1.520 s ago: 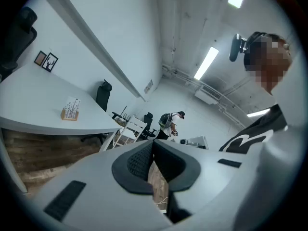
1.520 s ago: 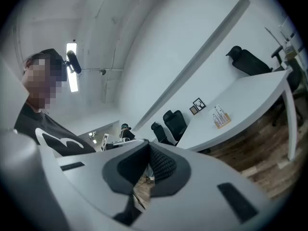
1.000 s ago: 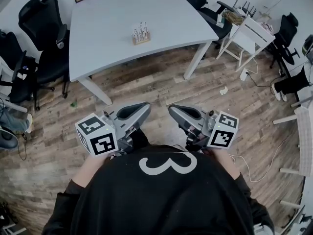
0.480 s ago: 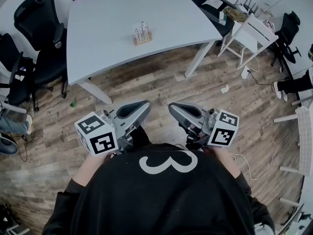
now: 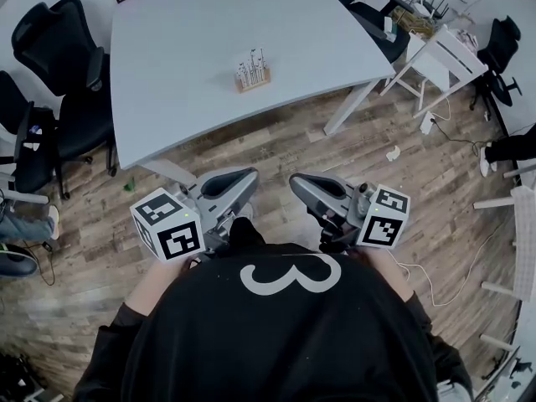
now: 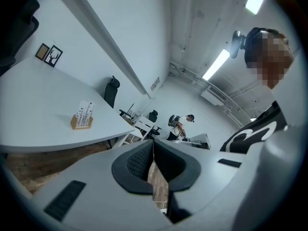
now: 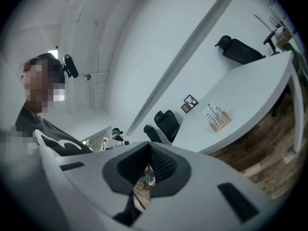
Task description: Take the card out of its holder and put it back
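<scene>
While the left gripper (image 5: 248, 177) and right gripper (image 5: 296, 182) hang empty, fingers clenched shut, the card (image 5: 251, 60) stands in its holder (image 5: 254, 81) way out on the worktop (image 5: 180, 53); looks light and bendy, I'd pinch its top edge.

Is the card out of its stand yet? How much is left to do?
Nothing looks done: the white card stands in its small wooden holder on the pale grey table. Nothing is in hand: the left claw and the right claw are both shut, empty and short of the table. Left to do: reach the holder, pull the card out, then slot it back.
</scene>
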Demonstrator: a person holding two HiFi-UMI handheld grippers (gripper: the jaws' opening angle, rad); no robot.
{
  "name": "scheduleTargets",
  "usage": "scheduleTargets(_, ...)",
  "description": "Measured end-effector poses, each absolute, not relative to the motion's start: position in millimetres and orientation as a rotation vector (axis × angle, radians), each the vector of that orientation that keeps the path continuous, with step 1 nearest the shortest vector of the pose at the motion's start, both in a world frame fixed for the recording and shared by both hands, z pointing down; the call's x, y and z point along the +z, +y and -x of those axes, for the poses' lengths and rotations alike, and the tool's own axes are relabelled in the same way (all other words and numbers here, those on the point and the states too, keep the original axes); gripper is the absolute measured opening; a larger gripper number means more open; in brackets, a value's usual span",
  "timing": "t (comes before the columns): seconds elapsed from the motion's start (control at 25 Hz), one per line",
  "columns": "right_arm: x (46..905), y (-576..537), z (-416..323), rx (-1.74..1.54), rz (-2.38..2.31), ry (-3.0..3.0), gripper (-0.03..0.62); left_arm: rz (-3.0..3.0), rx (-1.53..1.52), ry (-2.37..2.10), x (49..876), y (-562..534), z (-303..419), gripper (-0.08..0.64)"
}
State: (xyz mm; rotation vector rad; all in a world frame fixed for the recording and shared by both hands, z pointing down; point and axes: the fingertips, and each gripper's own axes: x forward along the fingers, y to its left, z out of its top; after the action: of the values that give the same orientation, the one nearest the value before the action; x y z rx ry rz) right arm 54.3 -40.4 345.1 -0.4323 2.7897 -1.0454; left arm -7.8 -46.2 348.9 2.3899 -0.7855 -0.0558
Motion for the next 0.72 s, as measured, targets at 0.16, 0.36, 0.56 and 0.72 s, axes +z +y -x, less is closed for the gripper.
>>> scheduleTargets(0.16, 346.6, -72.0, -39.8, -1.071, 0.461, 2.776, 0.011, -2.362, -0.032, -0.783, 354.9, -82.3, 26.6, 0.015)
scheduleTargets(0.36, 352.2, -116.7, -19.7, -1.102, 0.505, 2.761, 0.011, -2.35, 0.005, -0.772, 363.6, -134.9, 51.2, 0.015)
scheduleTargets(0.56, 351.2, -123.8, -17.0, -1.112, 0.537, 2.757, 0.011, -2.355, 0.039, -0.773, 366.4, -152.0, 57.3, 0.015)
scheduleTargets(0.72, 344.0, -125.8, -14.4, -1.109, 0.563, 2.758, 0.011, -2.37, 0.046, -0.764, 361.5, -162.1, 62.3, 0.017)
